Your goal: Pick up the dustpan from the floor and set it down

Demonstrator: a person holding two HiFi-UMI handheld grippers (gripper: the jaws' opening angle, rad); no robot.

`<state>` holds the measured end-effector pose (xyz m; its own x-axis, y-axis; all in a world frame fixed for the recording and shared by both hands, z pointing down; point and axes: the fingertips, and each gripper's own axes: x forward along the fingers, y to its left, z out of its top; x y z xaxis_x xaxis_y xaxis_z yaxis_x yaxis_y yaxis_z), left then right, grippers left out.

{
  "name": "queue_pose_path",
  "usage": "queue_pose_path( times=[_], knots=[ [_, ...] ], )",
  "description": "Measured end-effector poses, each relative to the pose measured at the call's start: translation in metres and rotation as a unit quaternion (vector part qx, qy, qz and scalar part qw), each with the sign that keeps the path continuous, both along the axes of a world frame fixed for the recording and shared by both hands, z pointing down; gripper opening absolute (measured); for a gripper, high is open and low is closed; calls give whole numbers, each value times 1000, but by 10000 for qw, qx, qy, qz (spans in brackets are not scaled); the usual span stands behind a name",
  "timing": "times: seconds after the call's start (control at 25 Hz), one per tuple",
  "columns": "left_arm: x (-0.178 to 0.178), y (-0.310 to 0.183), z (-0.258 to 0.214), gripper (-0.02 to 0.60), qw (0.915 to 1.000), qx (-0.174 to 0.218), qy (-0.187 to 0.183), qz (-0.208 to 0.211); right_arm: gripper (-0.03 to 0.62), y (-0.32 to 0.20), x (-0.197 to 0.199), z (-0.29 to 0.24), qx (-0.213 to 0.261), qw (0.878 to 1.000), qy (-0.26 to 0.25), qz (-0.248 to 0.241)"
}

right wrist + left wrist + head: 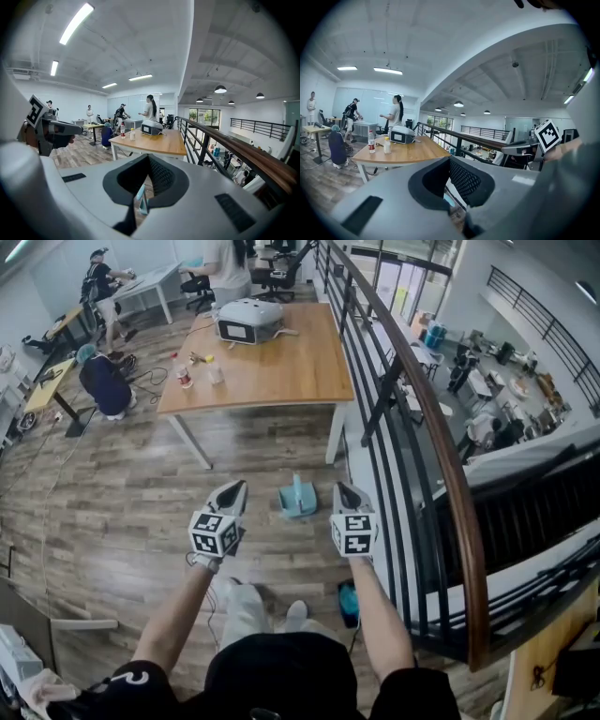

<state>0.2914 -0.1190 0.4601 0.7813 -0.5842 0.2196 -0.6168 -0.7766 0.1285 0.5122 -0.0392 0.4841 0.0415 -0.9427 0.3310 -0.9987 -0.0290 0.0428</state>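
Ahead of my fingertips, one blue dustpan [298,498] lies on the floor [141,512], between my two grippers and touching neither. My left gripper [236,489] and right gripper [343,491] are both clenched on nothing. Farther ahead, one table [281,371] carries two bottles [185,377].

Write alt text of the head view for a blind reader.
A light blue dustpan lies on the floor near a wooden table. The left gripper and right gripper hover either side of it, both shut and empty; a railing runs at right.
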Motion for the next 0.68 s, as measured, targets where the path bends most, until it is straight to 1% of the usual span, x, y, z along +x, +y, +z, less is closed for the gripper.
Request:
queue_pose_path(
  times=[0.2,0.44,0.68],
  knots=[
    [-1,1,2,-2,10000,85,-2,-13,-3,4,0,-2,-6,10000,2,14],
    [0,1,-2,-2,10000,84,19,-9,-3,4,-1,-3,-8,10000,10,10],
    [-3,-1,5,-2,10000,80,-3,-7,-3,2,-3,2,-19,10000,32,12]
  ],
)
